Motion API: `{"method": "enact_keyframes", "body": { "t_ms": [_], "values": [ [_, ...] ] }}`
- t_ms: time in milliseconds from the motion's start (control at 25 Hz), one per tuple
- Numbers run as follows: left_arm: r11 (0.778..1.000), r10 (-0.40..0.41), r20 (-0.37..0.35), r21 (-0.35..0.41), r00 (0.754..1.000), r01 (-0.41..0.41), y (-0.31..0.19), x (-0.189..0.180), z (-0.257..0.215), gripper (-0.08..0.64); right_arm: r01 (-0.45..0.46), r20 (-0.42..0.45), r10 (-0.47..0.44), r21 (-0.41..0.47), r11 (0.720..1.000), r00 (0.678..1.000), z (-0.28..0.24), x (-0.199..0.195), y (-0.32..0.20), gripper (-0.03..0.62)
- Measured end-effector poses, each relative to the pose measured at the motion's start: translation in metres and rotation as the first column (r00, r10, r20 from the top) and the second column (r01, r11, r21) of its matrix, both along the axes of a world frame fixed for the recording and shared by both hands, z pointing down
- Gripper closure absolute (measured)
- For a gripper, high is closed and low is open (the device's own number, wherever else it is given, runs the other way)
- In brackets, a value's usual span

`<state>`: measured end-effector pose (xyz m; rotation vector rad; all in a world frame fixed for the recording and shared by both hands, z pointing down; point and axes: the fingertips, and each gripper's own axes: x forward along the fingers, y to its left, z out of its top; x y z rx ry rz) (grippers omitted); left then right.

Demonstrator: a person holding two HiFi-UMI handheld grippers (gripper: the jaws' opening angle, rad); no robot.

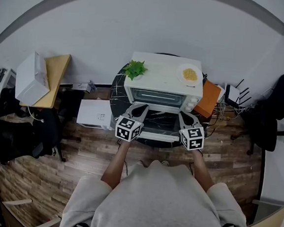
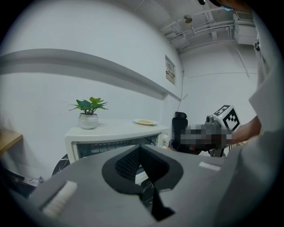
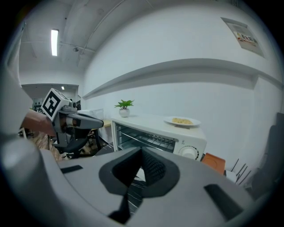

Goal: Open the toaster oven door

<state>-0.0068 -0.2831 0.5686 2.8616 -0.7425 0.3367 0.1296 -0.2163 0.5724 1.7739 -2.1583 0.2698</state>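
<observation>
Two grippers (image 1: 138,108) (image 1: 185,117) abreast over oven door (image 1: 159,118)

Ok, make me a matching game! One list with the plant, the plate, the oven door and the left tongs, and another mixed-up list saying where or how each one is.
Things:
1. potted plant
2. plate
3. oven door
4. left tongs

Places or states:
A. shut, with nothing between them
B. on top of the toaster oven, toward the person's right
C. folded down, open
D. on top of the toaster oven, toward the person's left

Pairs: 1-D, 2-B, 3-C, 4-A.
</observation>
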Motion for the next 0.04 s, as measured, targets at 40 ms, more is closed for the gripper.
{"method": "enact_keyframes", "body": {
  "t_ms": [40],
  "values": [
    [1.000,0.000,-0.001,-0.002,1.000,0.000,0.0003,0.0006,0.0004,0.551,0.000,0.000,0.000,-0.001,1.000,1.000,0.0005,0.0003,0.0000,0.578]
  ]
}}
